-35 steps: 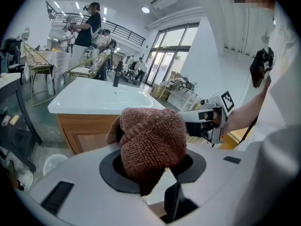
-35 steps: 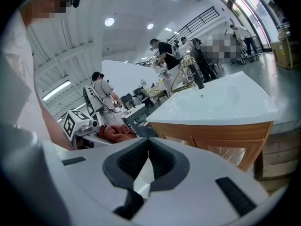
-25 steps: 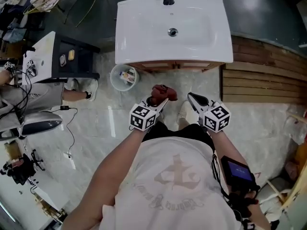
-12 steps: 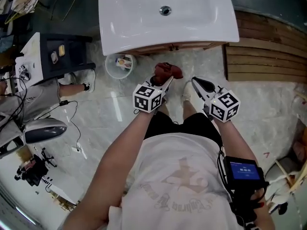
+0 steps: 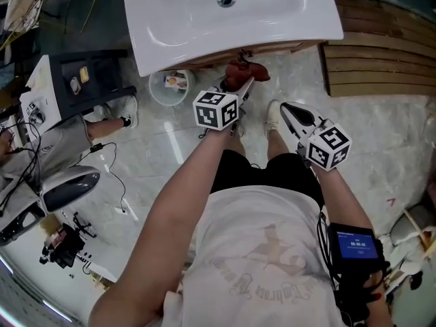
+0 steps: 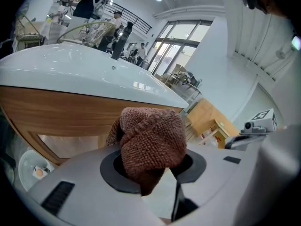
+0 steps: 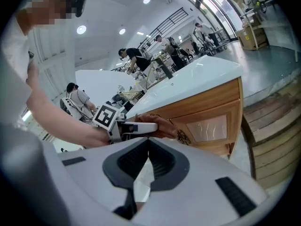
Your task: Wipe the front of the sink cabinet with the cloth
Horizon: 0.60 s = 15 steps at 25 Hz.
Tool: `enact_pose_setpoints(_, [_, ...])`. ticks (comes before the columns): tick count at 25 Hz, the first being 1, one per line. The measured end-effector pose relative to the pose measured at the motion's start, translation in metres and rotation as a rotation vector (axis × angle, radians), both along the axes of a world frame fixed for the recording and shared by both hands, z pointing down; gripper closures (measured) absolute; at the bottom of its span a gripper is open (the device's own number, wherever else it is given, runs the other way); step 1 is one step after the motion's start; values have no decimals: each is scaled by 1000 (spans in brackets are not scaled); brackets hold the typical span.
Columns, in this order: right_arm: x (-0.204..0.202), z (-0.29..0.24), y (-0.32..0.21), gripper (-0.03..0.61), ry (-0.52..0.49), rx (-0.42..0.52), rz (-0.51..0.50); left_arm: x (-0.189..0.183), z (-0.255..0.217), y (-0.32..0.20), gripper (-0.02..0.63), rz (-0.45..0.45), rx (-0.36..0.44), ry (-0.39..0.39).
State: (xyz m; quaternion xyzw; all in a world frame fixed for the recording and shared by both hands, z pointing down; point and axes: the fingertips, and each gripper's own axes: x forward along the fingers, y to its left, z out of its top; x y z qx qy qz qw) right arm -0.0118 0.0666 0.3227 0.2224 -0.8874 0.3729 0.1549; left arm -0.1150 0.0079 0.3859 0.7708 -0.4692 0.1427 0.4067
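Note:
A wooden sink cabinet point(image 7: 207, 112) stands under a white basin point(image 5: 231, 12). My left gripper point(image 5: 244, 87) is shut on a bunched brown cloth point(image 5: 244, 71), which is up near the cabinet's front, just below the basin's edge. In the left gripper view the brown cloth point(image 6: 153, 142) fills the space between the jaws, with the wooden cabinet front point(image 6: 61, 114) close behind it. My right gripper point(image 5: 289, 114) is shut with nothing in it and hangs back from the cabinet, lower and to the right. The right gripper view shows the left gripper point(image 7: 141, 126) and cloth point(image 7: 162, 126) against the wood.
A small white bin point(image 5: 170, 86) with rubbish stands on the marble floor left of the cabinet. A dark shelf unit point(image 5: 82, 80) and a seated person's leg point(image 5: 102, 125) are further left. Wooden decking point(image 5: 381, 53) lies to the right. Cables trail across the floor point(image 5: 116, 176).
I have stepped closer to the cabinet. My left gripper has carried the cloth forward from mid-floor up to the cabinet front. The right gripper followed but stays behind.

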Motion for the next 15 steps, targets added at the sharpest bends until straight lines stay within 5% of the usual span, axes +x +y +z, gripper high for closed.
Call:
enact_pose_setpoints(8, [5,9,12,566,18,-46,100,0,24,-14,465,-69,-57,76])
enact_pose_setpoints(15, [9,21,29,566,54,-86,194,0,17,-38,465,-66,-12,139])
